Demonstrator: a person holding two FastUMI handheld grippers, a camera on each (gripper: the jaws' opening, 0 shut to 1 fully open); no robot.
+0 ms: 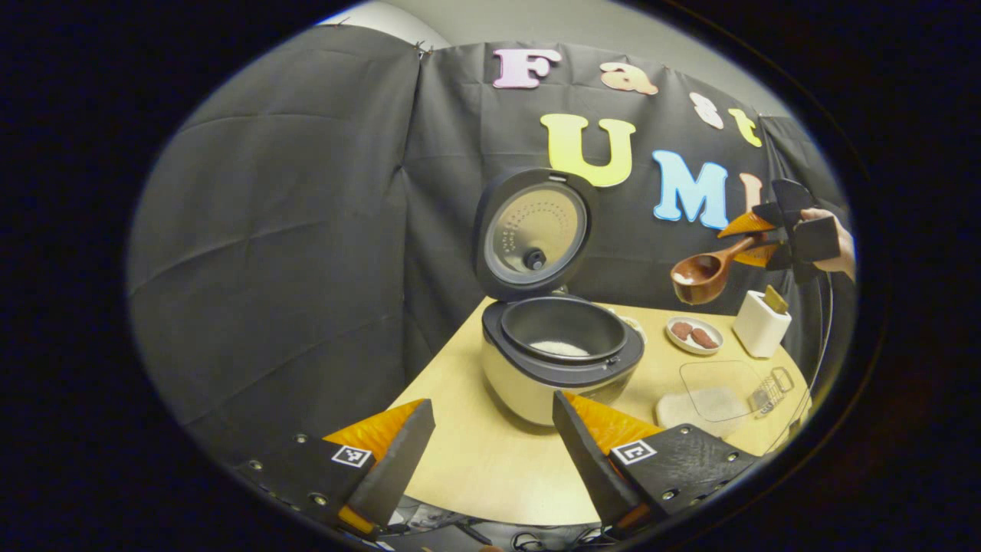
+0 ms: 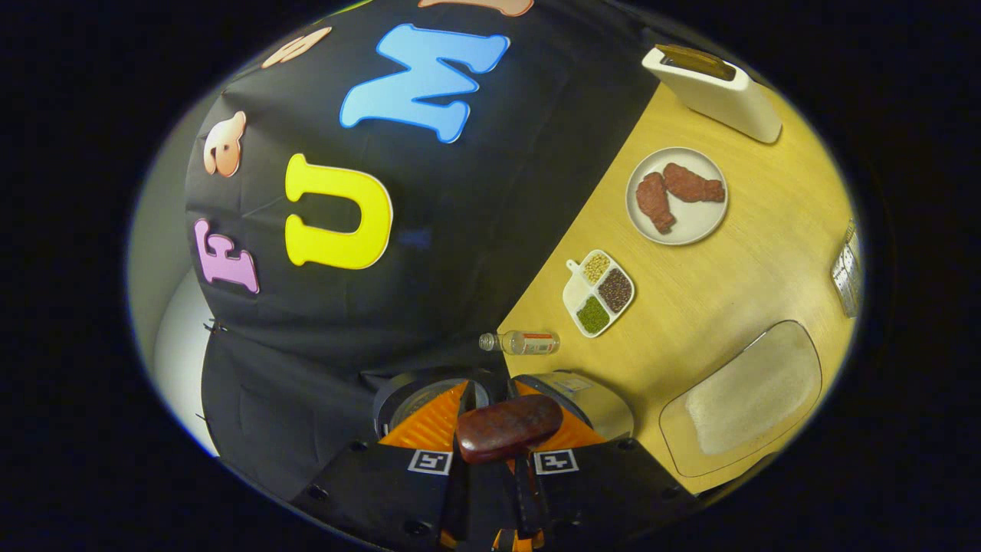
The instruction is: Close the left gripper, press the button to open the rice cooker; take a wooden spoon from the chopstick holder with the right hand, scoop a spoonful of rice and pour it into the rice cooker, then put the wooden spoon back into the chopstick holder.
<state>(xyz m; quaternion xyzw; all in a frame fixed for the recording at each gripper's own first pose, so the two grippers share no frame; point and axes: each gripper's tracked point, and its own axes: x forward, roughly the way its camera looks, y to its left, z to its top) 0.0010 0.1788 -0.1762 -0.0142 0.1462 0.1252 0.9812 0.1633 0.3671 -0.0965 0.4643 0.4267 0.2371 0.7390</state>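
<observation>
Here the left claw point(image 1: 494, 445) hovers with its fingers spread apart, low over the pale wooden surface point(image 1: 475, 460), just before the cream rice cooker point(image 1: 559, 360), whose round lid point(image 1: 533, 234) stands open; white rice lies in its dark inner pot point(image 1: 563, 330). Up to the right, the right claw point(image 1: 755, 239) pinches the handle of the brown wooden spoon point(image 1: 701, 276), held in the air with a little rice in its bowl. The white rectangular chopstick holder point(image 1: 760, 326) stands below it, beside a small plate point(image 1: 693, 336) of brown pieces.
</observation>
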